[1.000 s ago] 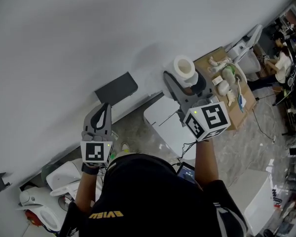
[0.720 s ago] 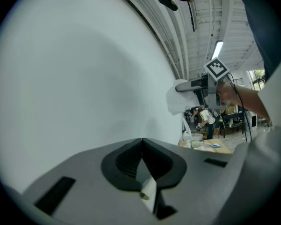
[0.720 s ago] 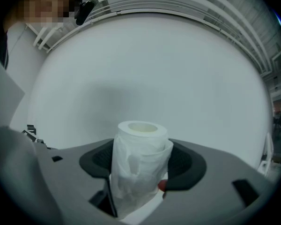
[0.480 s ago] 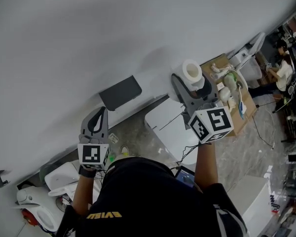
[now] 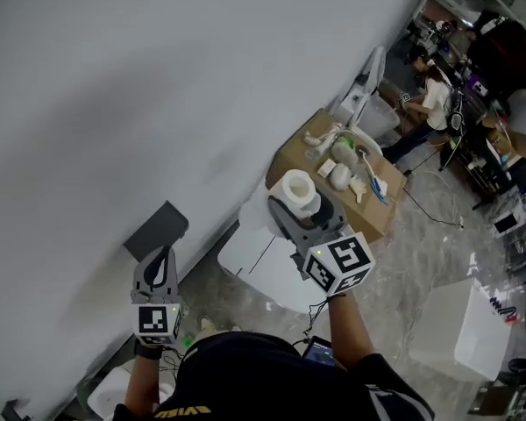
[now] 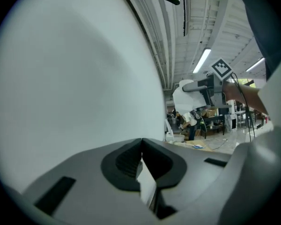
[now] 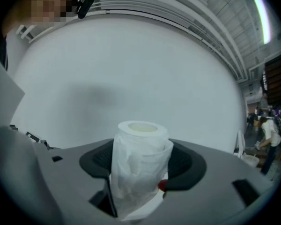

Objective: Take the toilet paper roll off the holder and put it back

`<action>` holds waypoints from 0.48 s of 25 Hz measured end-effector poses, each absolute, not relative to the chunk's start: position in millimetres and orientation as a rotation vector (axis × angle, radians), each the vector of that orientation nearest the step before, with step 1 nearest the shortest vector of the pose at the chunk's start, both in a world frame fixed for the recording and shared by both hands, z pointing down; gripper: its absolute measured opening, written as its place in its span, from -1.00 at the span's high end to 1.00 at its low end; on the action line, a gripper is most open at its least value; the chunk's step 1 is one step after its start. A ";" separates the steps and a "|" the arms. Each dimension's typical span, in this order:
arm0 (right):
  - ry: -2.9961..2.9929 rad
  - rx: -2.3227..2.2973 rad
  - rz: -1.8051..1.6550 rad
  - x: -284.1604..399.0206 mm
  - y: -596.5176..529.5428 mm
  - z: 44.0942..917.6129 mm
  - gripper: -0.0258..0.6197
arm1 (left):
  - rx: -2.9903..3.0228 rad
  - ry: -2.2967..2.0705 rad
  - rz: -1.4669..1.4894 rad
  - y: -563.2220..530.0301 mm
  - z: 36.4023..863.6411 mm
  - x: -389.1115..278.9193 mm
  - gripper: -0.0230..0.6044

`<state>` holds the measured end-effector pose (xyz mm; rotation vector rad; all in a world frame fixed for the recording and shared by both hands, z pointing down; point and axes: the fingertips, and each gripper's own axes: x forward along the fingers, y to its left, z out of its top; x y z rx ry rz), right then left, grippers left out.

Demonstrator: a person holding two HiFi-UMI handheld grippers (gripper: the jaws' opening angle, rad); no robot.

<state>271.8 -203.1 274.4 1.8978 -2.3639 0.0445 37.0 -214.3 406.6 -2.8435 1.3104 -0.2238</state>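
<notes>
A white toilet paper roll (image 5: pixel 296 191) stands upright between the jaws of my right gripper (image 5: pixel 303 214), which is shut on it. In the right gripper view the roll (image 7: pixel 139 161) fills the gap between the jaws of the right gripper (image 7: pixel 141 165), and the bare white wall lies behind it. The dark grey holder (image 5: pixel 155 231) is fixed to the wall at lower left. My left gripper (image 5: pixel 164 255) is just below the holder, shut and holding nothing. In the left gripper view the left gripper (image 6: pixel 141 141) has its tips meeting, and the roll (image 6: pixel 186 95) shows far off to the right.
A white toilet (image 5: pixel 250 261) stands by the wall under my right gripper. Beyond it a cardboard box (image 5: pixel 300 158) carries several small items. A white cabinet (image 5: pixel 469 327) stands at right, and a person works at benches in the far upper right.
The head view has swung, so both grippers sit lower and further left in the picture. My right gripper still holds the roll. The left gripper now sits closer under the holder.
</notes>
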 end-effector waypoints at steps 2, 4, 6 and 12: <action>-2.343 1.920 0.053 282.7 -193.4 275.3 0.01 | -2.856 1.260 -0.194 -211.8 398.9 55.0 0.89; -2.337 1.926 0.055 290.0 -187.4 276.4 0.01 | -2.863 1.234 -0.182 -206.5 395.7 68.2 0.89; -2.340 1.919 0.056 295.1 -183.8 279.6 0.01 | -2.870 1.228 -0.185 -199.0 399.4 77.3 0.89; -2.423 1.812 0.072 283.0 -189.2 295.2 0.01 | -2.826 1.304 -0.215 -176.3 399.8 76.0 0.89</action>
